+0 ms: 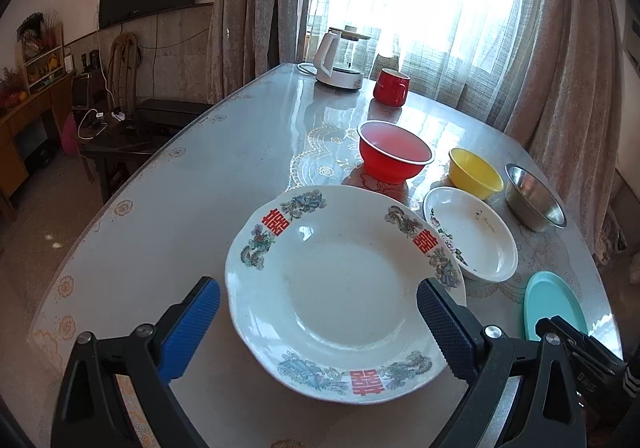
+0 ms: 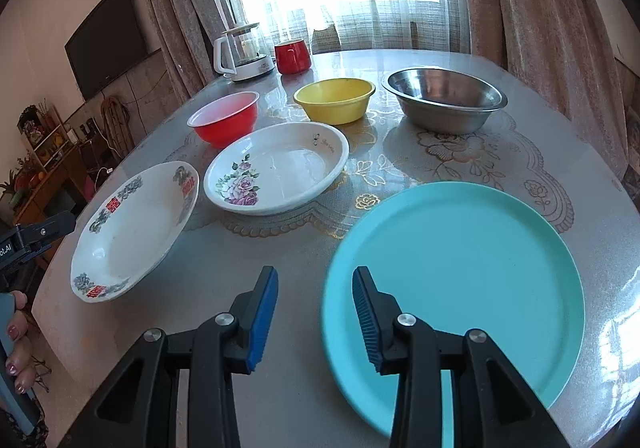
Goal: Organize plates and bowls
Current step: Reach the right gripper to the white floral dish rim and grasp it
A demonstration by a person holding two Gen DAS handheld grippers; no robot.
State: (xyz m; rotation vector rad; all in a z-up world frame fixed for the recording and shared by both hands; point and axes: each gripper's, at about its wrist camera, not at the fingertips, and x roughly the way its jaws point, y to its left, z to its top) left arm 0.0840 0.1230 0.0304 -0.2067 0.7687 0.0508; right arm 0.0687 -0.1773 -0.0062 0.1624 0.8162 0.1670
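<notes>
Red double-happiness signs ring the rim of the big white plate [image 1: 344, 288]. The left gripper's body [image 2: 24, 244] reads "ot.AI" at the picture's edge. Script on the rose dish [image 2: 276, 167] is too small to read.

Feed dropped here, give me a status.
Left gripper open over dragon-pattern plate. Right gripper open at teal plate rim. Nothing held, path unobstructed.

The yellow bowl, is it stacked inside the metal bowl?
No, the yellow bowl stands by itself on the table, apart from the metal bowl beside it.
</notes>
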